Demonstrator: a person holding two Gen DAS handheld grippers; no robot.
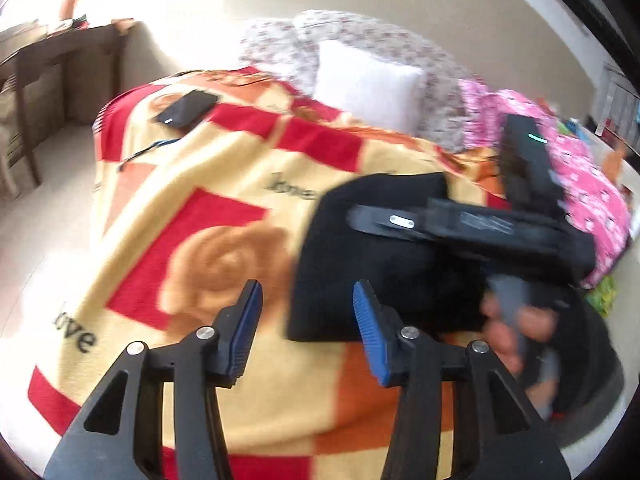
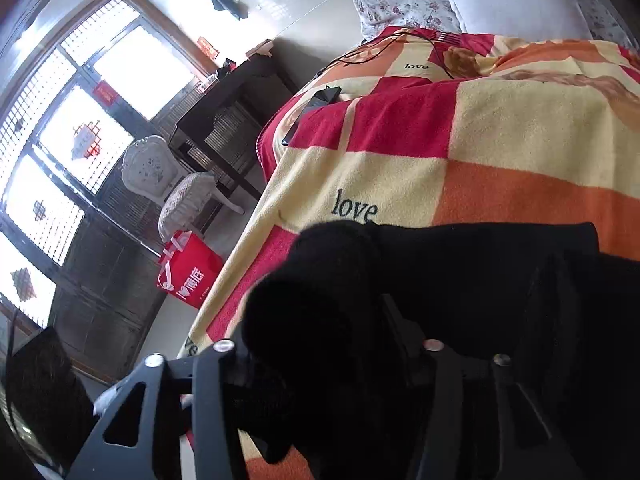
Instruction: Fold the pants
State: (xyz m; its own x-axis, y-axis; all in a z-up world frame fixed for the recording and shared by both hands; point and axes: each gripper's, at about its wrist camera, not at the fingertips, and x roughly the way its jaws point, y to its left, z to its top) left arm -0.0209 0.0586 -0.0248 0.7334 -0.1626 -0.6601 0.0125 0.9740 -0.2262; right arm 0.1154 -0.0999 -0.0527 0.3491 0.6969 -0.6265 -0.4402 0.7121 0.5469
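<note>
The black pants (image 1: pixel 372 264) lie folded into a compact block on the checked blanket (image 1: pixel 224 184) of the bed. My left gripper (image 1: pixel 308 332) is open and empty, hovering just in front of the pants' near left corner. My right gripper (image 1: pixel 460 226) lies across the top of the pants from the right. In the right wrist view its fingers are buried in black cloth (image 2: pixel 320 320), with a bunched fold of the pants between the jaws.
A white pillow (image 1: pixel 368 84) and floral bedding (image 1: pixel 400 48) sit at the head of the bed, pink cloth (image 1: pixel 580 184) at the right. A black phone (image 1: pixel 188 108) lies on the blanket. A dark desk (image 2: pixel 232 104), white chair (image 2: pixel 160 176) and red bag (image 2: pixel 188 276) stand beside the bed.
</note>
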